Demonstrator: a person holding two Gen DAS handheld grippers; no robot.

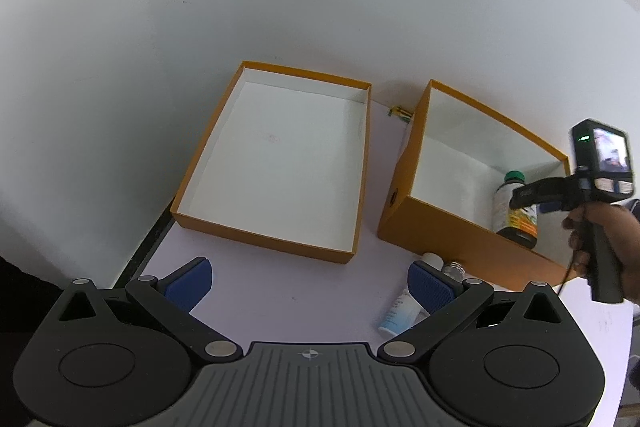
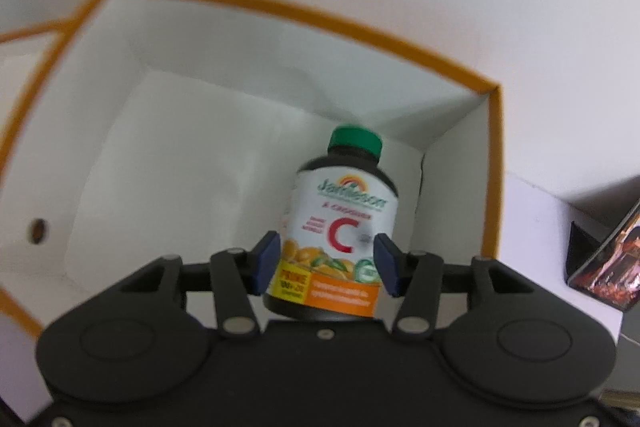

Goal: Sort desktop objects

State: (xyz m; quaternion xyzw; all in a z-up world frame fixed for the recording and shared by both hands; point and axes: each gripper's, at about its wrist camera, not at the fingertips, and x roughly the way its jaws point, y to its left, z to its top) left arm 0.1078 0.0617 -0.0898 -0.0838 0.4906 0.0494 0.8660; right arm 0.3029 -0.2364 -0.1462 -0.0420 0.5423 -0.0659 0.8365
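The right gripper (image 2: 327, 261) has its fingers closed on the vitamin bottle (image 2: 340, 223), upright inside the deeper orange box (image 1: 404, 223): either being set down or lifted out. The left gripper (image 1: 310, 281) hangs wide open and empty above the bench (image 1: 280, 291), near two small bottles (image 1: 400, 311).

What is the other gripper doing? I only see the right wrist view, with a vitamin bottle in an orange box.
Observer: The left gripper is open above the table and holds nothing.
Operator: Is anything lying outside the boxes?
Observer: Yes. A small white bottle with a blue label lies on the table in front of the deep orange box that your vitamin bottle is in.
Operator: Is there a second box?
Observer: Yes. A shallow orange box sits to the left of the deep one, with nothing in it.
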